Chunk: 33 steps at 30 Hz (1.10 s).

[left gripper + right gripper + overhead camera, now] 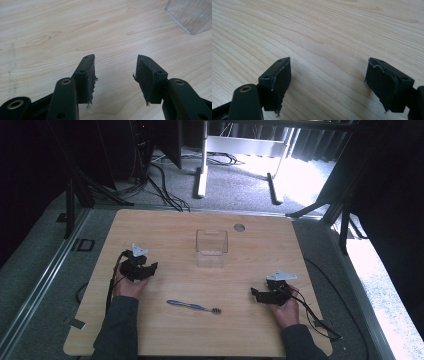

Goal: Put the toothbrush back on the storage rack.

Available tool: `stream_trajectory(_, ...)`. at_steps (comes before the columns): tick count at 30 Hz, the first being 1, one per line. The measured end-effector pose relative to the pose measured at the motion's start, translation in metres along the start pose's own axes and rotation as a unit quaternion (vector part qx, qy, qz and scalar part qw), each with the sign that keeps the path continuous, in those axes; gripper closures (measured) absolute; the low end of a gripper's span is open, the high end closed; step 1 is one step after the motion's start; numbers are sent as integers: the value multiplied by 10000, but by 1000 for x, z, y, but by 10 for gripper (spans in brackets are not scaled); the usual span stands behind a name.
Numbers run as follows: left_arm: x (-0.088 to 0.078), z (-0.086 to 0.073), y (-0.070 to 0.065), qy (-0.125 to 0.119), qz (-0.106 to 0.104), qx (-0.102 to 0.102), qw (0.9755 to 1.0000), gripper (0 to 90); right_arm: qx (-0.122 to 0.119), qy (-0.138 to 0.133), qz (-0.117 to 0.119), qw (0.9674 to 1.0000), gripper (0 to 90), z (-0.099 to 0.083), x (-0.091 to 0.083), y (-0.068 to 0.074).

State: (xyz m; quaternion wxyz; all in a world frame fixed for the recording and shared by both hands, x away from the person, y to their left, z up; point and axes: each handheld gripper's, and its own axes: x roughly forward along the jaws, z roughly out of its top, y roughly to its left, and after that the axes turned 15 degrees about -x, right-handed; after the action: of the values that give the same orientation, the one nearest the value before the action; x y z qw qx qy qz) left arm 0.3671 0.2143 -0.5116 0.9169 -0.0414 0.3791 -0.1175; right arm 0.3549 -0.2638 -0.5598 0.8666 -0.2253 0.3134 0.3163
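Two hand-held grippers, left (150, 266), right (256, 293), one toothbrush (194, 306), one clear box (211, 248)

Evenly lit wooden table (165, 227) in the high view; harsh blown-out daylight on the floor (305, 175) at upper right, deep darkness at both sides. Soft, slightly grainy focus overall. Gripper views bright and mostly sharp, faint shadows under the jaws.

A wooden table (165, 227) stands on grey carpet (235, 180), with black cables (160, 185) and a white frame (235, 145) beyond.
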Motion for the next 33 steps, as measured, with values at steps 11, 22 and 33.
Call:
stream_trajectory(11,-18,2,-4,-9,-174,163,9997,507,-16,-3,13,10000,204,0,0,0)
stream_trajectory(22,-38,7,-12,-134,-446,366,9982,512,-29,-9,27,10000,204,-1,0,0)
stream_trajectory(33,-46,11,-23,-89,-639,629,9959,513,-24,-10,28,10000,204,0,0,0)
